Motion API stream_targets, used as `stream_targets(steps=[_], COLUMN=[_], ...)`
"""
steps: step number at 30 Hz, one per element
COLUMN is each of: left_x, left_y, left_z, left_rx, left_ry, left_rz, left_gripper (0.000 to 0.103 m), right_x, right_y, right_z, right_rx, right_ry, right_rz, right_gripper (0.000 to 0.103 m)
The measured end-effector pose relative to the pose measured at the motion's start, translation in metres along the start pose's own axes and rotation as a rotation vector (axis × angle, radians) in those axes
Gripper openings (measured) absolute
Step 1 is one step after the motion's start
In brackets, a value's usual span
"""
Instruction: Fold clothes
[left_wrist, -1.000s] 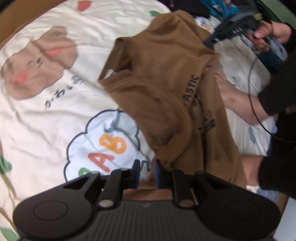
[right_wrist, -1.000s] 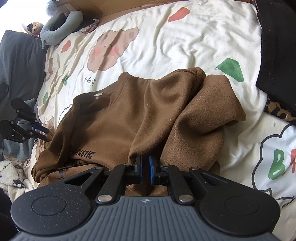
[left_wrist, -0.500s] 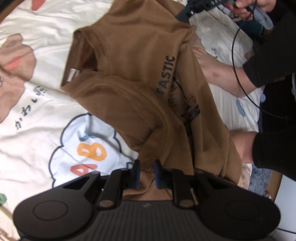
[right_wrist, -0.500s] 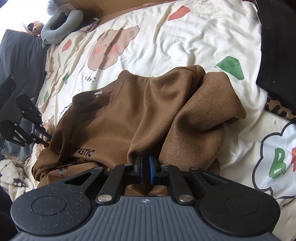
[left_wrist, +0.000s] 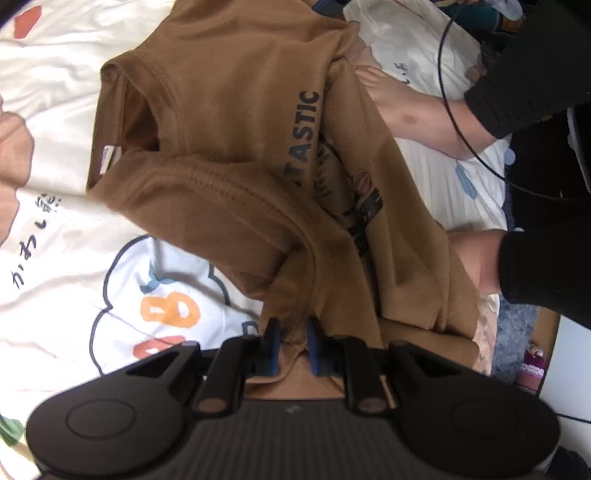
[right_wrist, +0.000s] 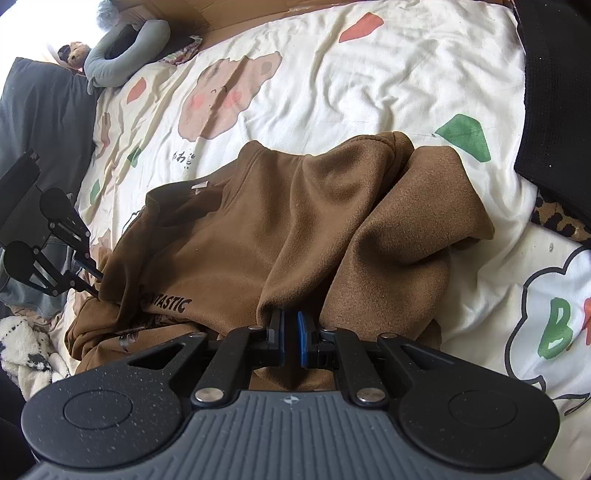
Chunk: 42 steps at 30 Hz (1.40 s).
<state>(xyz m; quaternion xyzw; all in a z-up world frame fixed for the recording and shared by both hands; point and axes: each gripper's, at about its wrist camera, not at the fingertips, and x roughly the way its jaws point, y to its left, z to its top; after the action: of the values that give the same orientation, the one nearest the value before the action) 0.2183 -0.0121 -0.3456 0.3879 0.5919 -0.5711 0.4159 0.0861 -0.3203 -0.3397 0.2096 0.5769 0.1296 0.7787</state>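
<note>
A brown sweatshirt (left_wrist: 258, 155) with dark "TASTIC" lettering lies bunched on a cream printed bedsheet (left_wrist: 66, 229). My left gripper (left_wrist: 292, 339) is shut on a bunched edge of it, the cloth pinched between the blue pads. In the right wrist view the same brown sweatshirt (right_wrist: 280, 229) spreads ahead, its neck opening with a white label to the left and a sleeve folded over at the right. My right gripper (right_wrist: 290, 328) is shut on a fold of its near edge. The left gripper (right_wrist: 55, 251) shows at the left, at the garment's far edge.
A person's bare foot (left_wrist: 402, 107), black-sleeved arms and a black cable (left_wrist: 454, 122) lie right of the garment. A black cloth (right_wrist: 554, 96) over a leopard-print item (right_wrist: 557, 221) sits at the right. A grey pillow (right_wrist: 122, 55) and dark bedding (right_wrist: 37, 122) lie far left.
The left gripper has drawn closer over the sweatshirt, which now fills more of its view with the neck opening spread wider. In the right view the garment barely shifted.
</note>
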Motion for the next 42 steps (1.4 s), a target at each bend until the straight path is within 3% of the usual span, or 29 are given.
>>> stream_targets(steps=[10,15,24,27,31,42], left_x=[0.025,0.034,0.051,0.05,0.034,-0.03], left_y=[-0.003,-0.003,0.001,0.0,-0.009,-0.001], left_z=[0.009,0.008,0.003,-0.002,-0.013,-0.073], left_rx=[0.079,0.107,0.06,0.041,0.037,-0.192], left_ry=[0.065,0.072,0.061,0.035,-0.001,-0.137], left_rz=[0.012,0.023,-0.012,-0.011,0.038,0.204], left_gripper=[0.016,0.021,0.019,0.013,0.01,0.008], right_x=[0.002,0.001,0.0,0.0,-0.001,-0.008], right_y=[0.002,-0.001,0.0,-0.001,-0.003,-0.004], right_z=[0.0,-0.001,-0.001,-0.001,-0.001,0.006], right_rx=[-0.004,0.004,-0.001,0.002,0.002,-0.006], right_ry=[0.004,0.006,0.004,0.002,0.002,-0.03], right_rz=[0.004,0.0,0.004,0.004,0.003,-0.005], right_gripper=[0.007,0.007,0.007,0.007,0.007,0.007])
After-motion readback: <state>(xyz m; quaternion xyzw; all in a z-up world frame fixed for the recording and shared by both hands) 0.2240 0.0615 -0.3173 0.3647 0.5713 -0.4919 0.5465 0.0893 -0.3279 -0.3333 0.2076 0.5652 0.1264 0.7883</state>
